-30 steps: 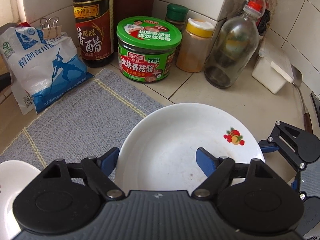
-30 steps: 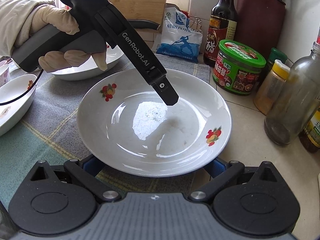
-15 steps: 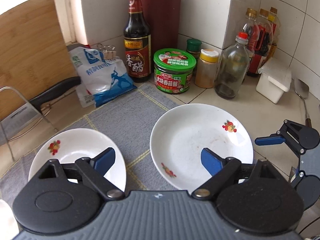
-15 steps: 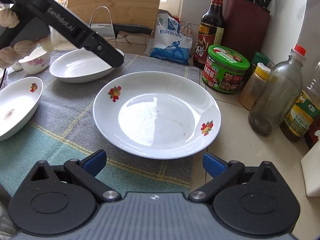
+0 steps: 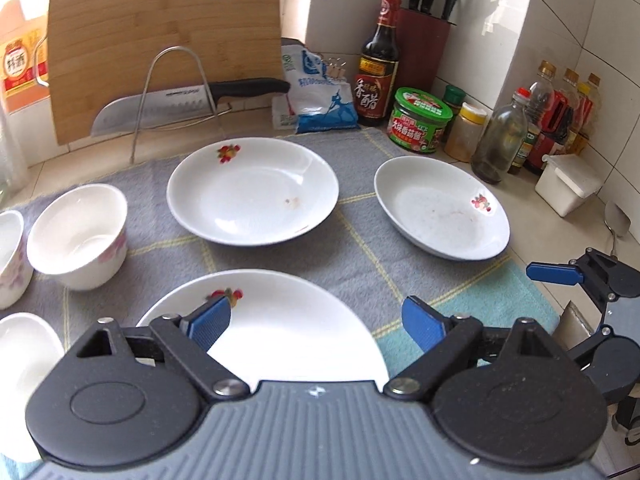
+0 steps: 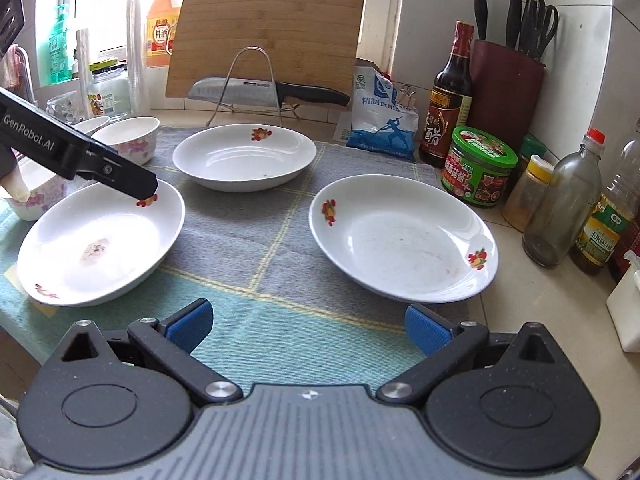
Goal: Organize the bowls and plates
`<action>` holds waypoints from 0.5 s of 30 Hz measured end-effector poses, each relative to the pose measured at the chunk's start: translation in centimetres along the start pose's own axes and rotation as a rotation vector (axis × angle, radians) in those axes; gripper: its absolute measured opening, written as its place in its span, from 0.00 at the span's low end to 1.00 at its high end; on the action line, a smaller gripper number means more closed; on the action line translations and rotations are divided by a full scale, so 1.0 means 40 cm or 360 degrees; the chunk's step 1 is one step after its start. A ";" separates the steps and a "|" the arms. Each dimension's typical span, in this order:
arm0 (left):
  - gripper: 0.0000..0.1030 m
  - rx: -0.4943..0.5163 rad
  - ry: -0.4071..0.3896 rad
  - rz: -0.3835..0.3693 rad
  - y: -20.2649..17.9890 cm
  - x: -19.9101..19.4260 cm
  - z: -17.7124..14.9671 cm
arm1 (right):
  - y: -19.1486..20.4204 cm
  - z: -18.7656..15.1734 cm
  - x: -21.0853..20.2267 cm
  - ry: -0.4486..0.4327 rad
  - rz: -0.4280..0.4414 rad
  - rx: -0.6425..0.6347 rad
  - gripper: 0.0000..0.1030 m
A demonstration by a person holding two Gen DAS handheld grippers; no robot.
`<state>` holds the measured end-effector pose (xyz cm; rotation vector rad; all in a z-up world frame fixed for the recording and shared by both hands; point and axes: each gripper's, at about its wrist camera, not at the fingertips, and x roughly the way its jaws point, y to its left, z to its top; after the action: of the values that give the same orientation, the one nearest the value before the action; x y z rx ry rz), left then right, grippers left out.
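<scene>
plates and bowls sit spread across a grey-and-green checked cloth (image 6: 256, 240) on a tiled kitchen counter. left gripper (image 5: 316, 322) hangs with its blue pads spread wide, jaws having just been opening, nothing pinched between them; beneath and between them lies the near plate (image 5: 280, 332), white and shallow, a small red fruit print at its rim beside the left pad. ahead of the jaws, well apart, sits a second plate (image 5: 252, 190) with the same print and a faint brown smear inside. ahead and to the right of the jaws rests a third plate (image 5: 442, 208), dusted with specks, its far edge over bare tile. left of the jaws stand white bowls (image 5: 78, 230) with pink flower patterns.

right gripper (image 6: 310, 326) also shows its pads spread, empty, over the green band of cloth. just ahead of its right pad lies the speckled plate (image 6: 404, 240); to the left of its jaws, the stained plate (image 6: 100, 244) lies under the other tool's dark finger tip. a knife (image 6: 264, 92) rests in a wire rack beyond, before a wooden cutting board (image 6: 268, 32).
</scene>
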<state>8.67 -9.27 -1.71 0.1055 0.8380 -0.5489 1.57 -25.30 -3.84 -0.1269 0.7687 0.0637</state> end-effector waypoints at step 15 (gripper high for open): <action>0.90 -0.0016 -0.0008 0.0124 0.080 -0.122 -0.109 | 0.175 -0.038 -0.001 0.0078 0.0206 -0.0064 1.00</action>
<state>4.69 -3.16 -1.46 0.1271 0.8285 -0.4716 -0.23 -18.59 -5.54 -0.1170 0.8242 0.1996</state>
